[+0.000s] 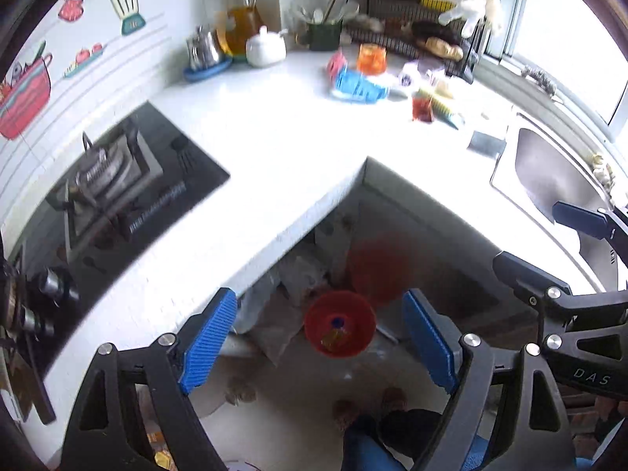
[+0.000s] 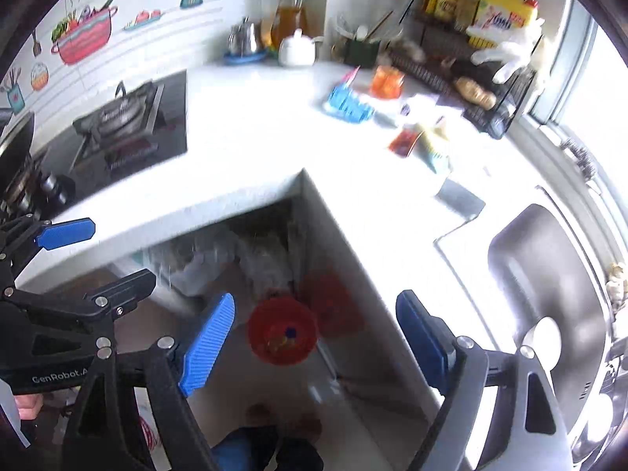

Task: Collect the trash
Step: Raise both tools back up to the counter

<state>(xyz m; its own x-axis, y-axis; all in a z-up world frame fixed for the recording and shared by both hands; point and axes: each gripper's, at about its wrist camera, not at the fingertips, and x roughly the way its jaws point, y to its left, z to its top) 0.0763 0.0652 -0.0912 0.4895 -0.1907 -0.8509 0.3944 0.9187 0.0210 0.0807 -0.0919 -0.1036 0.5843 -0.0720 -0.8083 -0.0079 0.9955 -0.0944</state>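
Ribbed blue pads on black angular frames, both tools spread wide with nothing between the fingers: left gripper (image 1: 320, 339) and right gripper (image 2: 314, 333), side by side over the inner corner of an L-shaped worktop.

Round red plastic bin (image 1: 340, 322), on the floor below that corner, seen between the fingers in both views; a few bright scraps lying in its bottom, too blurred to name. Pale tiled floor (image 1: 298, 384) around it, person's shoes and dark trousers at 6 o'clock.

Glossy white counter (image 1: 274, 133), sharp-edged at the inside corner, broad bare stretch across the middle. Trash pile (image 1: 388, 82) well back at 1 o'clock from the left gripper: crumpled blue wrapper (image 1: 359, 86), orange see-through cup (image 1: 371, 59), red packet (image 1: 422, 108), pale paper bits, all smeared by blur. Same blue wrapper (image 2: 349, 104) at 12 to 1 o'clock in the right view.

Black glass hob (image 1: 133, 200) with metal burner at 9 o'clock. Stainless sink (image 2: 549, 274) at 3 o'clock, smooth and curved. Black wire rack (image 1: 424, 27), yellow bottle, oil jug (image 1: 241, 19) and white lidded pot against the sticker-covered tiled wall at 12 o'clock. Bright window at 2 o'clock.
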